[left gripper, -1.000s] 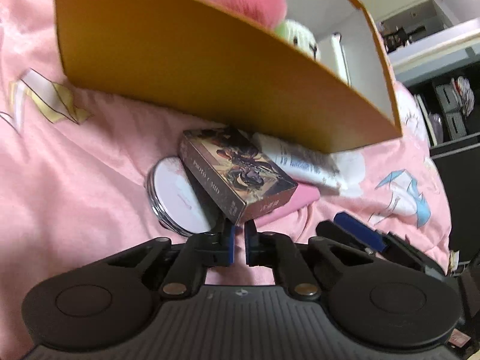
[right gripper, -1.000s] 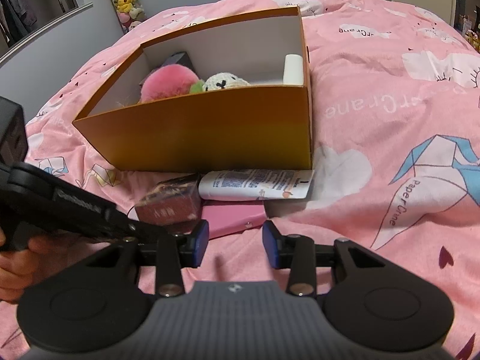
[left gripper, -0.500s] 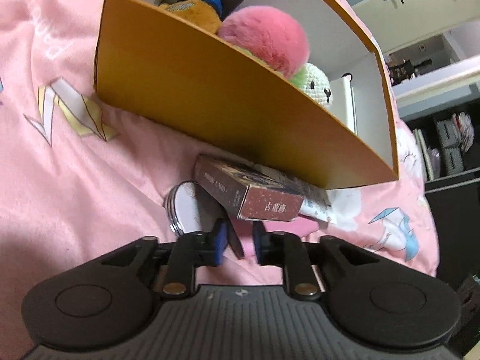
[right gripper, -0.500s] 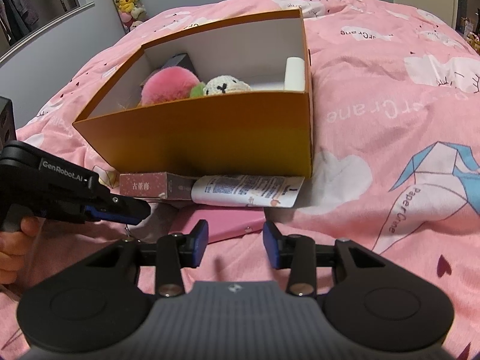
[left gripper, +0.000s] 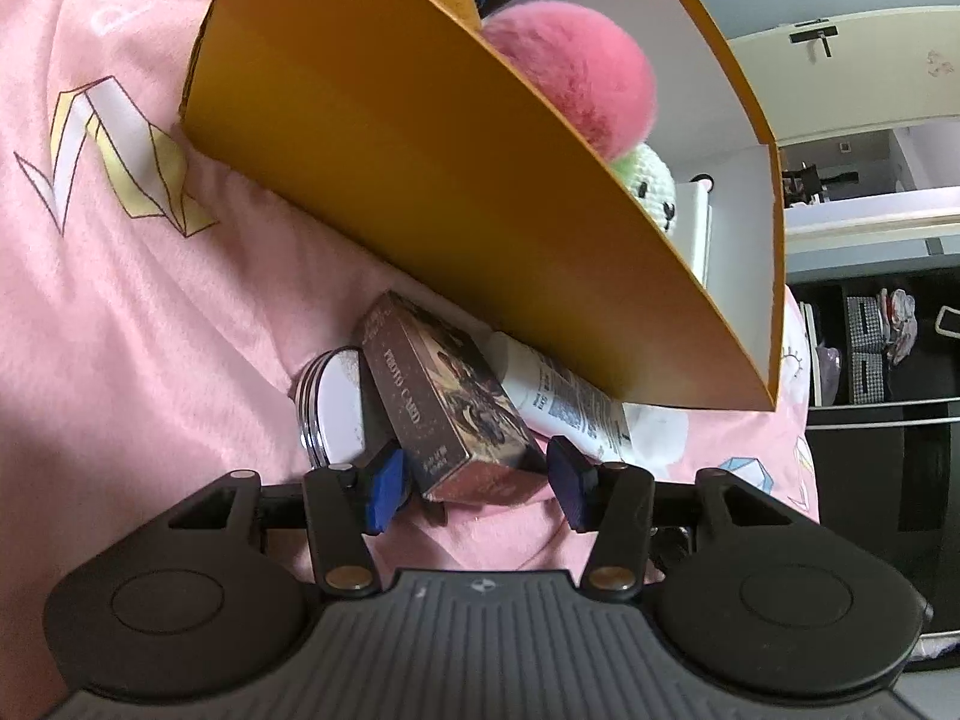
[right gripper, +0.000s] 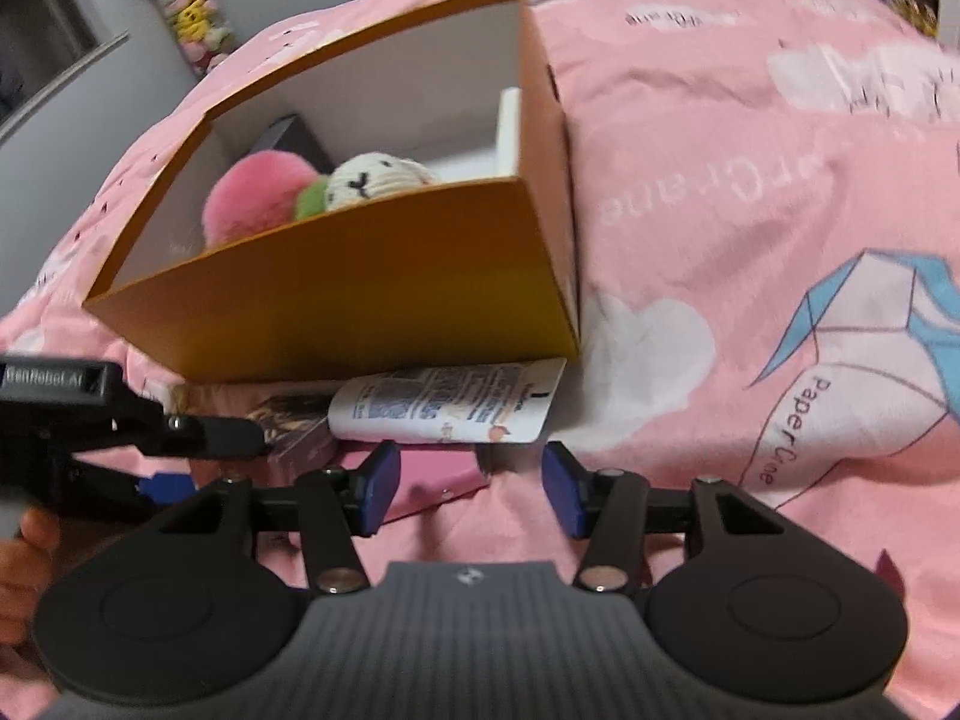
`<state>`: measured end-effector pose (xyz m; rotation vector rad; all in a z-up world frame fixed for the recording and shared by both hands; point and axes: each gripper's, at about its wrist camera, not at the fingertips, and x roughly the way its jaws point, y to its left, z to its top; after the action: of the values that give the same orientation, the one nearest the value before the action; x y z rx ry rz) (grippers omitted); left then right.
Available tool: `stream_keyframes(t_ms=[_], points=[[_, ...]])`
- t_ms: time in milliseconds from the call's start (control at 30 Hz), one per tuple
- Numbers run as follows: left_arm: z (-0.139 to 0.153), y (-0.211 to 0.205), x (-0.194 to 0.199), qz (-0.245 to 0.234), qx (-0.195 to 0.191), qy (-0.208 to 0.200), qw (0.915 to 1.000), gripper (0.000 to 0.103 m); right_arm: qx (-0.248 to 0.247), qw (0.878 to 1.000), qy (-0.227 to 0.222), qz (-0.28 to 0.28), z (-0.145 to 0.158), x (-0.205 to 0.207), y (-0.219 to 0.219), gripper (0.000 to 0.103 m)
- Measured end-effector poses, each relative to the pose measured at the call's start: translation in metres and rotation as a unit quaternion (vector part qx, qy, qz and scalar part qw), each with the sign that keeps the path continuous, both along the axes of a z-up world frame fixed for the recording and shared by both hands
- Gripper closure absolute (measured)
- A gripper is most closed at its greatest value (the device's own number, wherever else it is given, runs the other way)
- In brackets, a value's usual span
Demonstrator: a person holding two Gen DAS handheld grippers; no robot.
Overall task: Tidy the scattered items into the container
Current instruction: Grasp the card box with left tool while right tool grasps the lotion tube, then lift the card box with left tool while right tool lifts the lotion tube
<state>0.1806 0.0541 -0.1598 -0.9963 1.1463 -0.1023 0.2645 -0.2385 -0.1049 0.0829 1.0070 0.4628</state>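
An orange box (left gripper: 456, 180) (right gripper: 372, 294) stands on the pink bedspread, holding a pink pom-pom (left gripper: 576, 72), a crocheted toy (right gripper: 378, 174) and other items. In front of it lie a dark photo-card box (left gripper: 450, 414), a round mirror (left gripper: 333, 402), a white tube (right gripper: 450, 402) and a flat pink case (right gripper: 432, 480). My left gripper (left gripper: 474, 489) is open, its fingers on either side of the card box's near end. My right gripper (right gripper: 471, 492) is open and empty, just above the pink case.
The pink bedspread (right gripper: 750, 240) with paper-crane prints stretches to the right. Dark shelving (left gripper: 870, 360) stands beyond the bed. A hand (right gripper: 24, 564) holds the left gripper at the right wrist view's left edge.
My left gripper has opened wide; the card box now lies between its fingers. My right gripper has opened wider and moved closer to the box.
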Motion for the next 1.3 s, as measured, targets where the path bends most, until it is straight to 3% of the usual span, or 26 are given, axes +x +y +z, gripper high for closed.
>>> stream_keyframes(t_ms=[333, 400, 500, 833, 1067, 1300], points=[[-0.002, 0.001, 0.003, 0.013, -0.008, -0.001, 0.9999, 0.050, 0.098, 0.991, 0.074, -0.060, -0.024, 0.034, -0.016, 0.048], [-0.001, 0.001, 0.003, 0.012, -0.004, -0.002, 0.9999, 0.055, 0.109, 0.989, 0.078, -0.065, -0.026, 0.036, -0.018, 0.060], [0.005, 0.000, 0.001, 0.009, 0.024, -0.003, 0.9997, 0.069, 0.119, 0.988, 0.068, -0.065, -0.023, 0.034, -0.018, 0.071], [0.032, 0.002, -0.014, -0.010, 0.107, -0.024, 0.9939, 0.077, 0.119, 0.993, 0.006, 0.004, 0.014, 0.007, 0.011, 0.094], [0.051, 0.011, -0.029, -0.020, 0.140, -0.039, 0.9892, 0.077, 0.114, 0.992, -0.032, 0.048, 0.034, -0.007, 0.027, 0.095], [0.080, 0.022, -0.045, -0.079, 0.214, -0.055, 0.9721, 0.077, 0.115, 0.988, -0.054, 0.087, 0.043, -0.017, 0.043, 0.095]])
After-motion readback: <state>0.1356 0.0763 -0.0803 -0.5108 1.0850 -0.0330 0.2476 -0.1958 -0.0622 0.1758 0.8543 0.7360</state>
